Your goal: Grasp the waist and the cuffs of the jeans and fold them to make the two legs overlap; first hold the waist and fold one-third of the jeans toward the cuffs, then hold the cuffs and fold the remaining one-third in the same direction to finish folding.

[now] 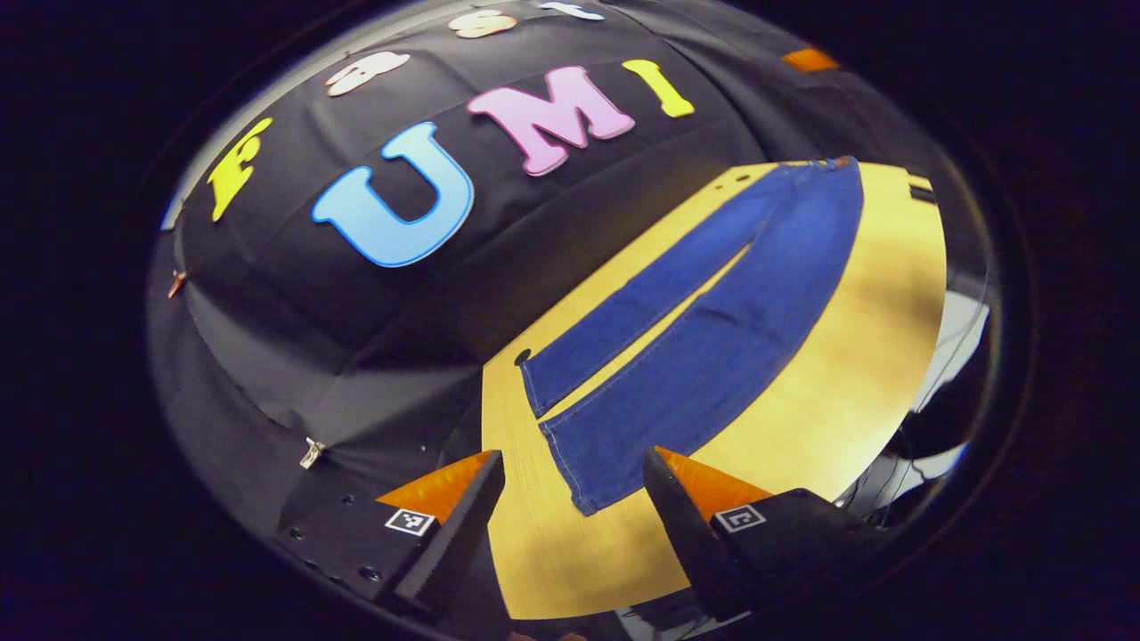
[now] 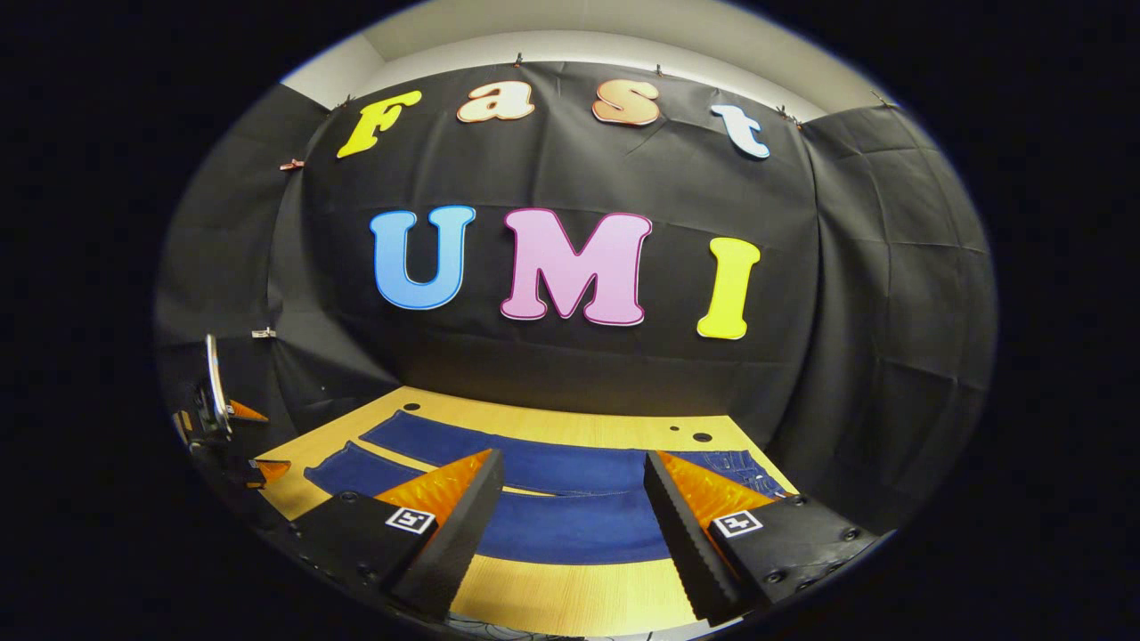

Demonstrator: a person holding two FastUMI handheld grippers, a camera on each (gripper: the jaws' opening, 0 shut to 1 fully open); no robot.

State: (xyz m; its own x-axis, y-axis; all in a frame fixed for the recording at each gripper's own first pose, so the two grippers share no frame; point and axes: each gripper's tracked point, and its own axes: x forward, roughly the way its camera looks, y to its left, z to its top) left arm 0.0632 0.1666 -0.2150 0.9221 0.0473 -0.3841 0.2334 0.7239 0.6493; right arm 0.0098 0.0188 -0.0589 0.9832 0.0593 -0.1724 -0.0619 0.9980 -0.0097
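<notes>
Hovering above jeans (image 1: 704, 329) on table (image 1: 873, 356), both tongs (image 1: 574, 499) (image 2: 570, 507) spread.

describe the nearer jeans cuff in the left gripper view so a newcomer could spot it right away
Start at the wooden table, where blue jeans lie flat with legs spread. Follow the wider leg down to the nearer cuff, just ahead of the open left gripper. The other cuff sits farther back, beside a small dark hole.
</notes>
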